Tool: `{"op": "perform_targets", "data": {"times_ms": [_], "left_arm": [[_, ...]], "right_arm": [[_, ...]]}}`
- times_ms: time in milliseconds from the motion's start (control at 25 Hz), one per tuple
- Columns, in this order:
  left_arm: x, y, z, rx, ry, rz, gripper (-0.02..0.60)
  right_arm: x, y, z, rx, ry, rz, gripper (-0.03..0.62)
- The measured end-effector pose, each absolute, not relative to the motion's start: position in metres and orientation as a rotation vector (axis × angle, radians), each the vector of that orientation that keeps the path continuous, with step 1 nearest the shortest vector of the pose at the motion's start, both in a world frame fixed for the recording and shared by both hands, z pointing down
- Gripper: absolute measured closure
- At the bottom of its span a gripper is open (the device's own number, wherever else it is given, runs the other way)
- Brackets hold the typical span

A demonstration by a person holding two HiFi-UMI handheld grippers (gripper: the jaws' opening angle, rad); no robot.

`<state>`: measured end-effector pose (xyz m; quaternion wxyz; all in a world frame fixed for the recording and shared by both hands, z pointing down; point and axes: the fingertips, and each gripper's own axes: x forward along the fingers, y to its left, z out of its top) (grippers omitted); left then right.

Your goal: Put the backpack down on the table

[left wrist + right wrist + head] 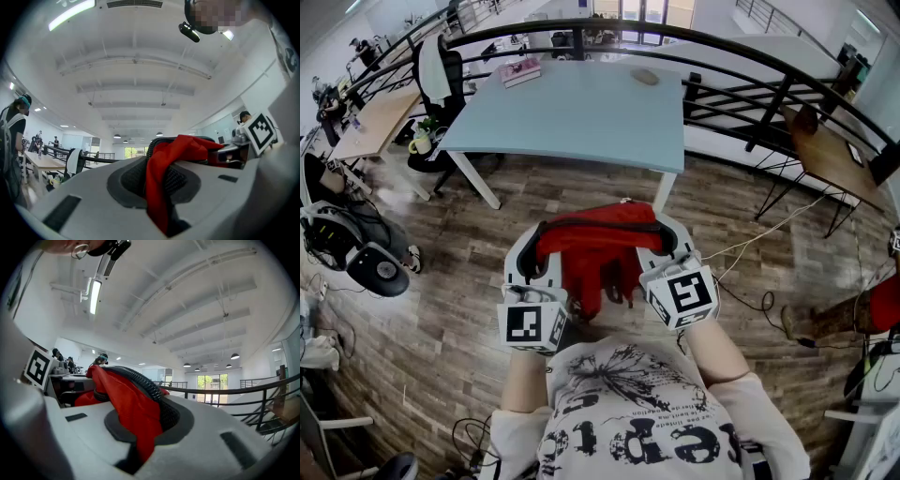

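Note:
A red backpack [595, 248] hangs over the wooden floor just in front of my chest, short of the light blue table [581, 112]. My left gripper [536, 246] pinches its left top edge, and my right gripper [664, 239] pinches the right top edge. In the left gripper view, red fabric [161, 178] is clamped between the jaws of the left gripper [157, 190]. The right gripper view shows red fabric [129, 404] and a black ribbed strap [145, 385] caught in the right gripper [140, 427]. The pack's lower part is hidden behind the grippers.
On the table's far side lie a pink book [521, 71] and a small tan object [645, 77]. A black railing [750, 66] curves behind it. An office chair [431, 75] and a wooden desk [375, 122] stand at left. Cables [759, 239] trail on the floor at right.

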<state>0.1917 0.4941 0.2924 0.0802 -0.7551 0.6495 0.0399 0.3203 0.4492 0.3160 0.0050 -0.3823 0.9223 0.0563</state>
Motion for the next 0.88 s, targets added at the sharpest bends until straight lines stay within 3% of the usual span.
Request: {"op": "perform_targets", "data": {"times_ms": [440, 880], "left_arm": [[0.175, 0.486, 0.295, -2.276, 1.945, 0.126, 0.522], [0.084, 0.423, 0.309, -2.355, 1.899, 0.130, 0.522]], "right_arm": [[0.304, 0.442, 0.319, -1.212, 2.901, 0.154, 0.571], [0.215, 0.382, 0.330, -1.290, 2.906, 0.096, 0.571]]}}
